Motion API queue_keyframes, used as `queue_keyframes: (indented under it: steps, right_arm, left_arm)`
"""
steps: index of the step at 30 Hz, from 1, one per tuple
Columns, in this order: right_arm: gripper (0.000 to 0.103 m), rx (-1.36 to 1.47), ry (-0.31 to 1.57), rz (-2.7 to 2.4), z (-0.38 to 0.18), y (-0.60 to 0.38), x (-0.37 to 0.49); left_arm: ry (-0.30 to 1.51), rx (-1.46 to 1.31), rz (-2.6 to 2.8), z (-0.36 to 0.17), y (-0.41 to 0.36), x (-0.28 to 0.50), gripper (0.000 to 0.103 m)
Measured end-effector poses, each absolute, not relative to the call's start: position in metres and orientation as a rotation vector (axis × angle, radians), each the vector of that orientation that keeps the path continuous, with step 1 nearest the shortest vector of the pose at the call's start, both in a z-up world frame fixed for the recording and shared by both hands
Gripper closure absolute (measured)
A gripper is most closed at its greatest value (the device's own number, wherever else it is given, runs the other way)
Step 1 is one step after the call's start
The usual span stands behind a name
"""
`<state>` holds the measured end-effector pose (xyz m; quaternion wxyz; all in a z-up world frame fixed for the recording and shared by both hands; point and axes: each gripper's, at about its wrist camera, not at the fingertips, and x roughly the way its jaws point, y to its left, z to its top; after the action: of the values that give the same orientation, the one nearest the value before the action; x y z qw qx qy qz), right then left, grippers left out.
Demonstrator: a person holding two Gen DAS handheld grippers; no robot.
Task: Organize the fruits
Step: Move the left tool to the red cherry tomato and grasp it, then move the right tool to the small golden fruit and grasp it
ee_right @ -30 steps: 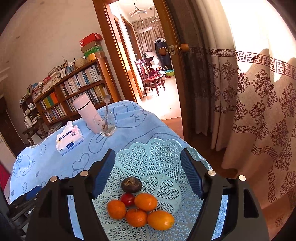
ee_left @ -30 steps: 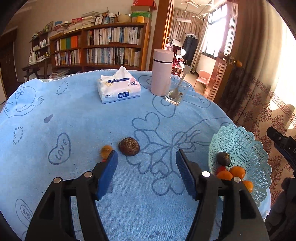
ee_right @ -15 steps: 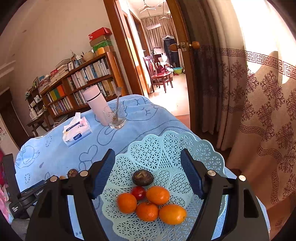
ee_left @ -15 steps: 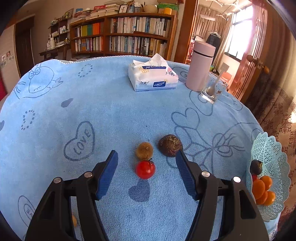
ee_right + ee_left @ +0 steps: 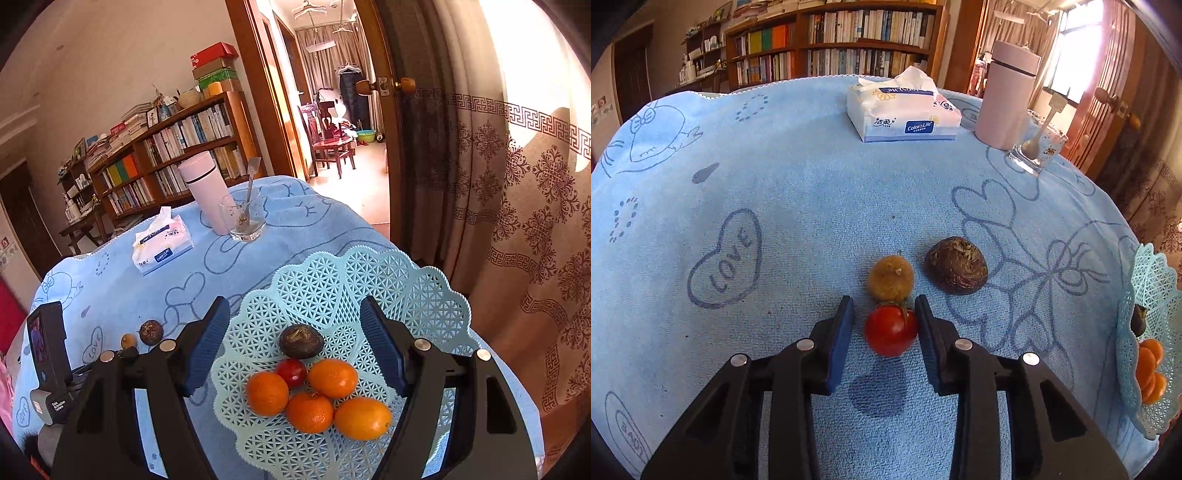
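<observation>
Sunlight is pouring through a doorway and patterned curtains onto a round table under a blue cloth [image 5: 812,192] printed with hearts and the word LOVE, with a wooden bookshelf [image 5: 849,40] standing behind it. Near the far edge a tissue pack [image 5: 905,110] is sitting beside a pink tumbler [image 5: 1006,92] and a glass [image 5: 1036,151] holding a spoon.

Low over the cloth, the left gripper [image 5: 884,325] is closing its jaws around a cherry tomato [image 5: 891,330]; the right pad is touching the tomato's side, while a sliver of cloth is showing between the tomato and the left pad. Just beyond the tomato a fuzzy brown kiwi berry-like fruit [image 5: 891,277] is resting against it, and a dark water chestnut [image 5: 956,266] is lying just to the right of that.

At the table's right edge a pale blue lattice basket [image 5: 332,280] is holding four oranges [image 5: 332,373], a second red tomato [image 5: 291,371] and another dark chestnut [image 5: 301,341]. The right gripper [image 5: 295,347] is hovering over the basket with its jaws standing wide apart, gripping nothing.
</observation>
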<state>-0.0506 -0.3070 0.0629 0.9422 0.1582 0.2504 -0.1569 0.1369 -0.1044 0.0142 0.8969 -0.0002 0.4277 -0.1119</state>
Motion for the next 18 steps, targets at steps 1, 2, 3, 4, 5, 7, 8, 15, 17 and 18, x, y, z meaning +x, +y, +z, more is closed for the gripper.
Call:
queue_keyframes:
  steps: [1,2,3,4,5,7,8,15,17,18]
  right_arm:
    - [0.029,0.318,0.513,-0.316,0.062,-0.305,-0.05]
    - [0.029,0.314,0.515,-0.311,0.062,-0.304,-0.05]
    - [0.029,0.309,0.518,-0.306,0.061,-0.301,-0.049]
    - [0.029,0.305,0.52,-0.302,0.06,-0.299,-0.048]
    - [0.029,0.301,0.521,-0.297,0.06,-0.296,-0.048]
    - [0.029,0.291,0.524,-0.288,0.059,-0.292,-0.047]
    - [0.029,0.286,0.525,-0.284,0.058,-0.289,-0.047]
    - [0.029,0.253,0.531,-0.243,0.054,-0.273,-0.045]
    - [0.029,0.241,0.538,-0.221,0.051,-0.266,-0.044]
    - [0.029,0.231,0.542,-0.208,0.05,-0.261,-0.043]
  left_arm:
    - [0.882,0.009,-0.228,0.014,-0.105,0.136,0.074]
    - [0.879,0.013,-0.224,0.014,-0.105,0.136,0.075]
    - [0.877,0.012,-0.222,0.015,-0.104,0.135,0.076]
    - [0.877,0.006,-0.222,0.016,-0.103,0.133,0.076]
    - [0.874,-0.001,-0.221,0.017,-0.101,0.132,0.076]
    - [0.86,-0.004,-0.21,0.021,-0.097,0.128,0.076]
    - [0.849,-0.004,-0.201,0.024,-0.095,0.126,0.076]
    - [0.772,-0.043,-0.185,0.048,-0.071,0.106,0.076]
    - [0.753,-0.051,-0.175,0.054,-0.065,0.101,0.076]
    - [0.745,-0.054,-0.171,0.056,-0.062,0.098,0.076]
